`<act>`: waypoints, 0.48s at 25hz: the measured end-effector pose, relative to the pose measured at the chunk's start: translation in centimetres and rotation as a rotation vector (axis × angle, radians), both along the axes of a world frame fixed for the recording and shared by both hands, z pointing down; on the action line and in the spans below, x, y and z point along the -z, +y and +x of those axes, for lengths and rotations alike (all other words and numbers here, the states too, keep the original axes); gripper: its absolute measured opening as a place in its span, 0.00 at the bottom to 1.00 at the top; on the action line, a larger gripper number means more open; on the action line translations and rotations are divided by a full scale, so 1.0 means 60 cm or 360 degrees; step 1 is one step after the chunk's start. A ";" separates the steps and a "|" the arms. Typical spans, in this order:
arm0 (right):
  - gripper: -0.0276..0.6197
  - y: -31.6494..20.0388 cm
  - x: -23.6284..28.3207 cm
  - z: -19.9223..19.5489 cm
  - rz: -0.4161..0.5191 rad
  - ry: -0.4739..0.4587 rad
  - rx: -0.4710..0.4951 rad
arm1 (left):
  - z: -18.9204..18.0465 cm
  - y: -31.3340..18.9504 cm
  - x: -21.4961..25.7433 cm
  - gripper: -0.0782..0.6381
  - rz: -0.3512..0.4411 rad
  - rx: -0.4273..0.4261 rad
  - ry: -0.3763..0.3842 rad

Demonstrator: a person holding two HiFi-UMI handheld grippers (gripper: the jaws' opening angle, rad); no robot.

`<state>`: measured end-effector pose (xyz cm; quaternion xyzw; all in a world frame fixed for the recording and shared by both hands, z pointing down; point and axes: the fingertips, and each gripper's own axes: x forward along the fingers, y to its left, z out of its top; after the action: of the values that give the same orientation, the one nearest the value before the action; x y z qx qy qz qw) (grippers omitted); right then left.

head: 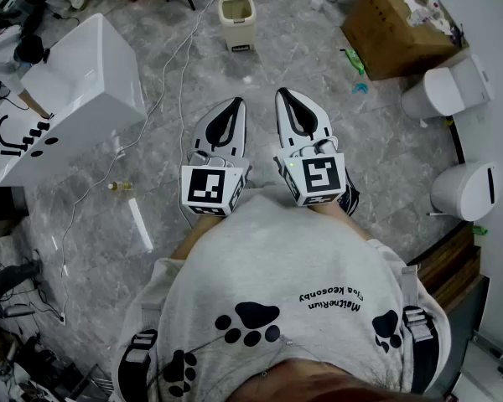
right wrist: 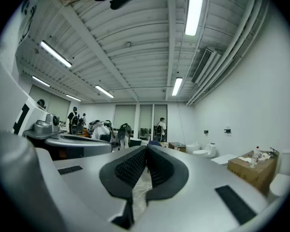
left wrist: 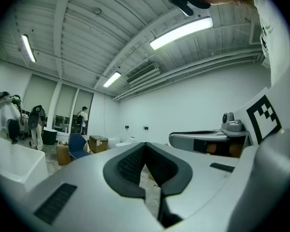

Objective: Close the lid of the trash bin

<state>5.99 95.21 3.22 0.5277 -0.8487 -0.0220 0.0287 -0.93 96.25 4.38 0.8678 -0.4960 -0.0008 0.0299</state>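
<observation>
Left gripper point(head: 236, 103), right gripper point(head: 283, 95): jaws together

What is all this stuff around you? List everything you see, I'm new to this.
trash bin: one, beige, lid up, on the floor straight ahead
cardboard box: one, brown, open, far right
basin: one, white, on the floor at left
toilet-like fixtures: two, white, along the right edge
small bottle: one, yellowish, lying on the floor left of the grippers
cables: several, pale, trailing across the grey floor
plastic bits: two, green and teal, beside the box
people: several, far end of the room
sweatshirt: one, grey, black paw prints, on the wearer
left gripper: one, white and black, shut, empty
right gripper: one, white and black, shut, empty
</observation>
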 end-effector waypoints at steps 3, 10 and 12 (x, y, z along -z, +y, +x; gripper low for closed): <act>0.09 -0.007 -0.004 -0.019 -0.0006 -0.0004 -0.0004 | -0.019 -0.008 0.001 0.14 0.0021 -0.0003 0.0010; 0.09 -0.018 -0.009 -0.056 -0.0008 0.0013 -0.0023 | -0.056 -0.023 -0.005 0.14 0.0016 -0.0011 0.0027; 0.09 -0.024 -0.015 -0.061 -0.0029 0.0009 -0.0021 | -0.058 -0.031 -0.009 0.14 0.0004 -0.0022 0.0038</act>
<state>2.30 93.75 4.14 0.5331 -0.8452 -0.0156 0.0359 -4.44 94.36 4.94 0.8712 -0.4896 -0.0115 0.0347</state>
